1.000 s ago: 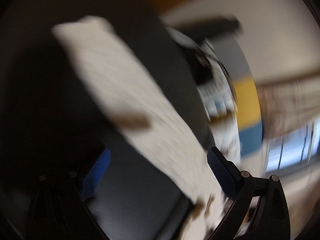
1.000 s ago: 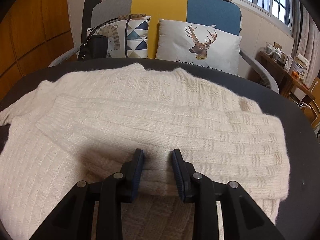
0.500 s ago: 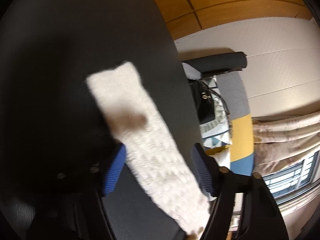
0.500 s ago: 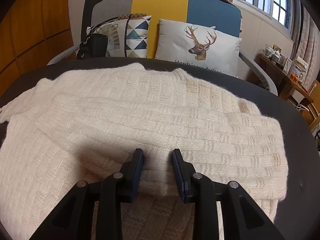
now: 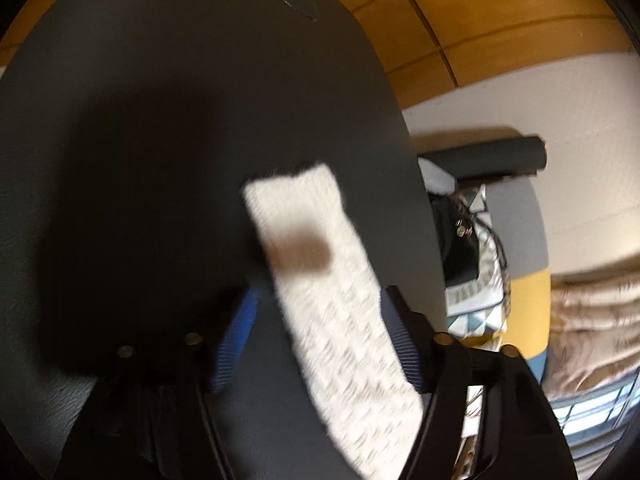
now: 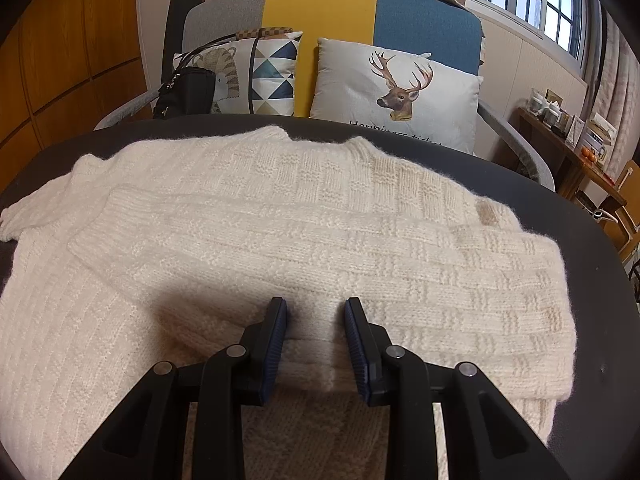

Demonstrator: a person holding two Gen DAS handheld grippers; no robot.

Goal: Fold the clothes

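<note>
The jaws of both grippers stand apart, holding nothing. Behind the dark counter (image 6: 600, 264) is a sofa (image 6: 424, 20) with two pillows and one black bag (image 6: 188, 92). The one sweater (image 6: 280, 216) lies flat under the right gripper (image 6: 316, 320); its sleeve (image 5: 332, 292) passes between the left gripper (image 5: 320, 344) jaws.

Left gripper (image 5: 316, 320): black angular linkage arms, round silver pivot screws, ribbed blue pads (image 5: 236, 340) lining both fingers. Right gripper (image 6: 316, 330): identical black linkages, silver screws, dark-blue ribbed pads (image 6: 275, 344).
</note>
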